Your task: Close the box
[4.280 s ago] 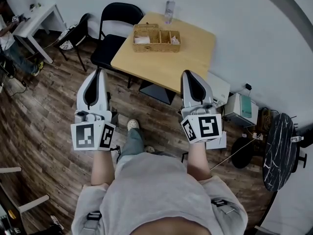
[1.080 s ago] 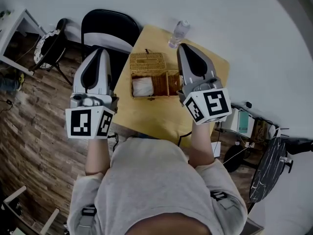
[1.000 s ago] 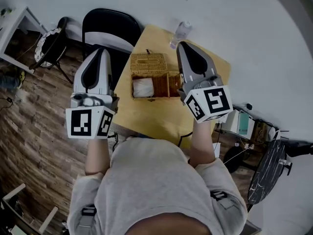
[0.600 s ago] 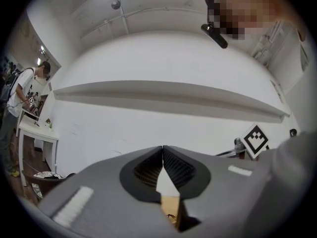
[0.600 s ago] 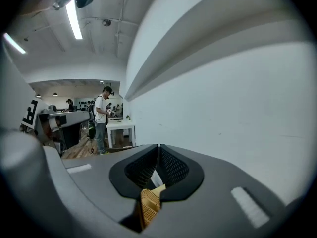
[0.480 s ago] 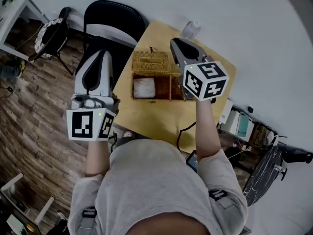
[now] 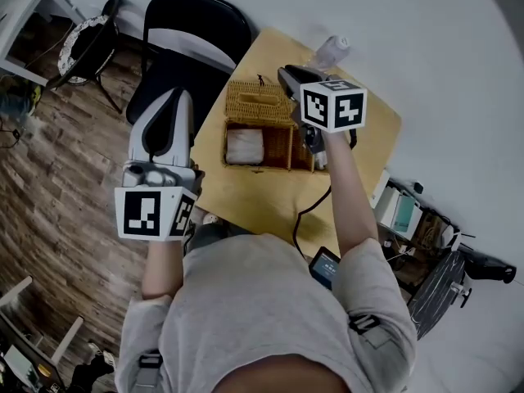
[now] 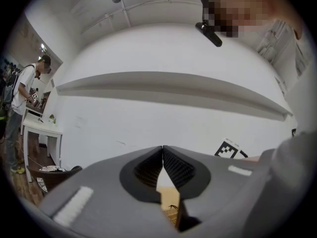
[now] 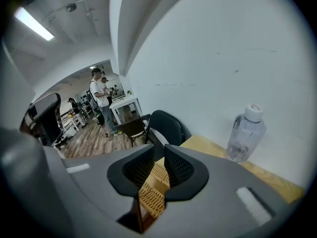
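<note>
A wicker box (image 7: 258, 146) stands open on the light wooden table (image 7: 364, 142). Its lid (image 7: 252, 101) is thrown back on the far side, and a white item (image 7: 244, 146) lies in the left compartment. My right gripper (image 7: 285, 74) hangs over the lid's right end, its jaws a narrow gap apart. In the right gripper view the wicker lid (image 9: 154, 180) shows through that gap below the right gripper (image 9: 158, 150), with nothing held. My left gripper (image 7: 178, 93) is shut and empty, left of the table over the chair. The left gripper (image 8: 162, 148) points at the white wall.
A clear water bottle (image 7: 332, 51) (image 9: 246, 133) stands at the table's far edge by the wall. A black folding chair (image 7: 188, 47) (image 9: 166, 125) sits left of the table. A phone (image 7: 324, 265) lies at the near edge. People stand by a white desk (image 9: 124, 105) far off.
My right gripper has swung forward and left, from beside the box's right end to above the open lid, and its cube has turned. The left gripper has hardly moved.
</note>
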The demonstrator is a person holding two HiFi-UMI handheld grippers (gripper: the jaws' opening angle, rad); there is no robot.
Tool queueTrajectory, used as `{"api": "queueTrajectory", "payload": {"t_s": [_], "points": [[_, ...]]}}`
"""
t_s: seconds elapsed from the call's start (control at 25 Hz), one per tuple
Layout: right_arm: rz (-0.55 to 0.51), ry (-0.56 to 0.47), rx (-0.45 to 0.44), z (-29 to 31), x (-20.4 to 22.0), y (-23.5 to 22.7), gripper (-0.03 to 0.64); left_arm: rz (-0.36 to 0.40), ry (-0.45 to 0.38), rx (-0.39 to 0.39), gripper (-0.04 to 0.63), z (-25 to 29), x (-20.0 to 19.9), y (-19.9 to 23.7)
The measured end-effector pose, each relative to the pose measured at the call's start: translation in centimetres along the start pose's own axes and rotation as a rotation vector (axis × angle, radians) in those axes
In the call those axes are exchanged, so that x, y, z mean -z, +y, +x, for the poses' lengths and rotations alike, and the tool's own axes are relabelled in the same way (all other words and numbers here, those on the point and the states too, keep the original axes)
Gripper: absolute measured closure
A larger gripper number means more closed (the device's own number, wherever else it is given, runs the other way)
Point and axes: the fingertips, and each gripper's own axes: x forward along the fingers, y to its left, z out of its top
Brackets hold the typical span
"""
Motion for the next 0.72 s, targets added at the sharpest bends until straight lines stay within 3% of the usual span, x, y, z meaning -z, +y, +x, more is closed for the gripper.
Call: {"api": "queueTrajectory", "payload": {"t_s": [0.72], "points": [[0.215,0.312,-0.101,10.3,5.0,-3.2,0.541,-0.012,0.065,-0.047,0.535,0.8,3.0,2.1]]}}
